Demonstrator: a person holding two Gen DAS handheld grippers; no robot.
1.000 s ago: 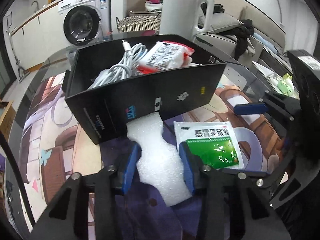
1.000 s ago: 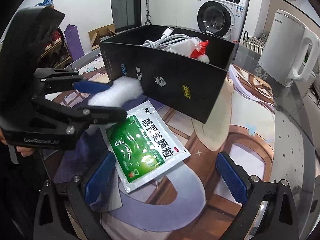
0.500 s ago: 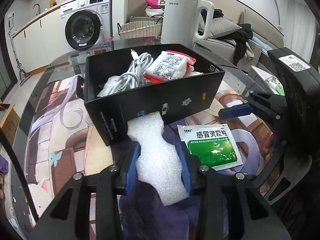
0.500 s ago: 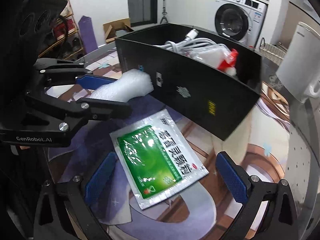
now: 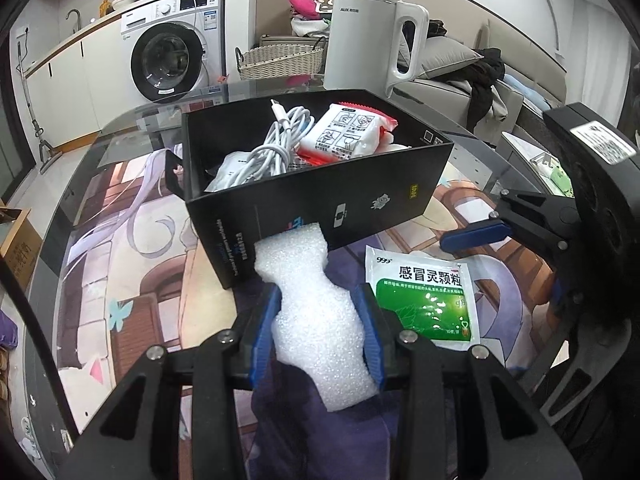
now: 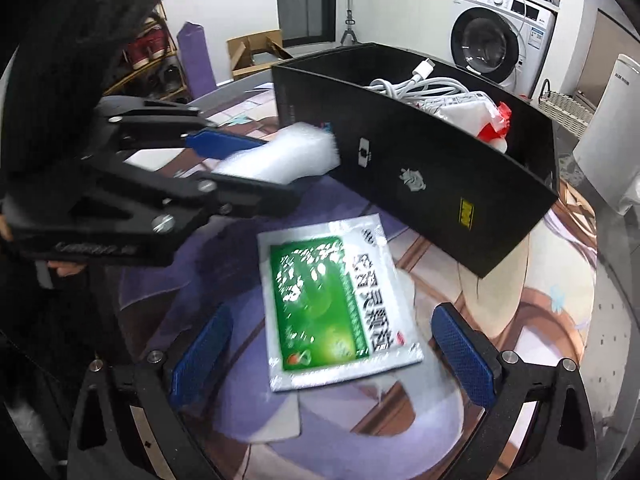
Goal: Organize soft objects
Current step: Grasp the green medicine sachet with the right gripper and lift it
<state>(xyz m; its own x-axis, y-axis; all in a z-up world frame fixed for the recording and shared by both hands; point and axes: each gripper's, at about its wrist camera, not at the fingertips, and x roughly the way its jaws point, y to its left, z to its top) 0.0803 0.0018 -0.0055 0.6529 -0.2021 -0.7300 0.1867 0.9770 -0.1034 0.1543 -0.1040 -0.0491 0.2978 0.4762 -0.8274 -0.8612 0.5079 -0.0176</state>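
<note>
My left gripper (image 5: 318,332) is shut on a white foam piece (image 5: 316,312), pinched at its middle and held off the table in front of the black box (image 5: 320,196). The foam also shows in the right wrist view (image 6: 280,158), its tip close to the box wall (image 6: 420,176). The box holds a white cable (image 5: 272,148) and a white and red packet (image 5: 348,132). A green and white medicine sachet (image 5: 424,296) lies flat on the table. My right gripper (image 6: 332,360) is open, its fingers on either side of the sachet (image 6: 332,300), above it.
A white kettle (image 5: 372,36) stands behind the box on the glass table with a printed mat (image 5: 132,280). A wicker basket (image 5: 280,60), a washing machine (image 5: 172,56) and a sofa (image 5: 460,76) lie beyond the table.
My left gripper has closed tighter on the foam and lifted it, pulling back from the box. My right gripper has moved over the sachet.
</note>
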